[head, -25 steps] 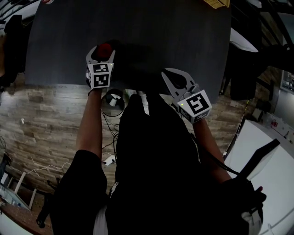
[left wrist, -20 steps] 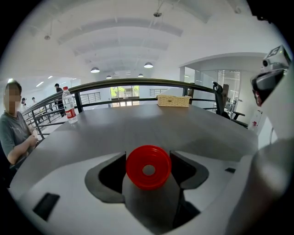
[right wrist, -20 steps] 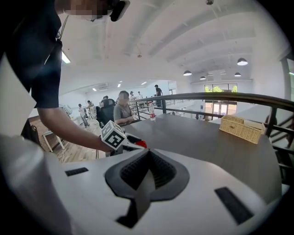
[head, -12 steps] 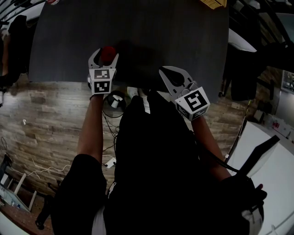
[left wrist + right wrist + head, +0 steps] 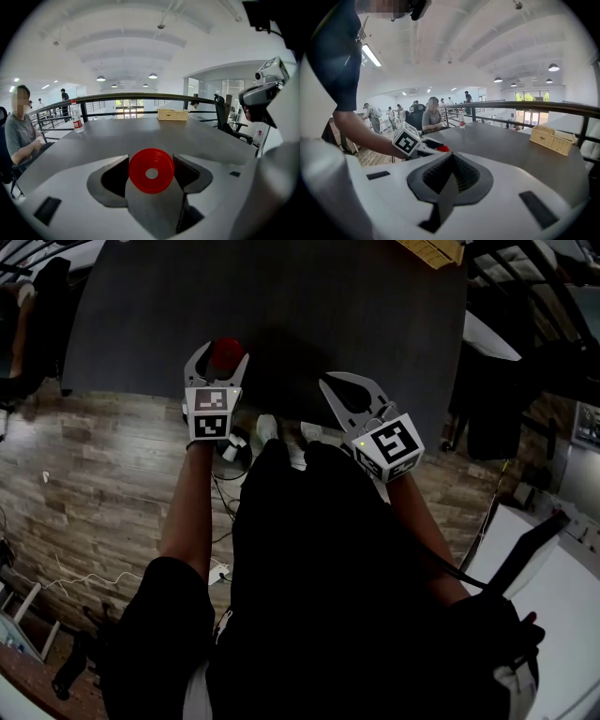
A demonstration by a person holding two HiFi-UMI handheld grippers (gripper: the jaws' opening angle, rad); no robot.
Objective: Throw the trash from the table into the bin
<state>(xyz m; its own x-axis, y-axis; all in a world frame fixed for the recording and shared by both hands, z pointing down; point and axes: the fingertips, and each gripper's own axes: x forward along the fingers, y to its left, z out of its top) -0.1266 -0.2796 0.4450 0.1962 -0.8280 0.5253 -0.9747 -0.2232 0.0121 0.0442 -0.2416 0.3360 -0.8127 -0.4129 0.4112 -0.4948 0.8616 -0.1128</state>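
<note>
The left tool (image 5: 221, 356) pinches a red cap (image 5: 151, 171). The right tool (image 5: 450, 159) is pressed together, empty. Carrying the cap to the bin likely follows.

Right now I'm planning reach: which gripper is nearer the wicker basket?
Right. The wicker basket sits far right on the table; the right gripper is short of it, the left gripper farther left.

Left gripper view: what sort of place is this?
Probably an open office or workshop on an upper level: a railing runs behind the big table, a person sits beside it, and round lamps hang overhead.
</note>
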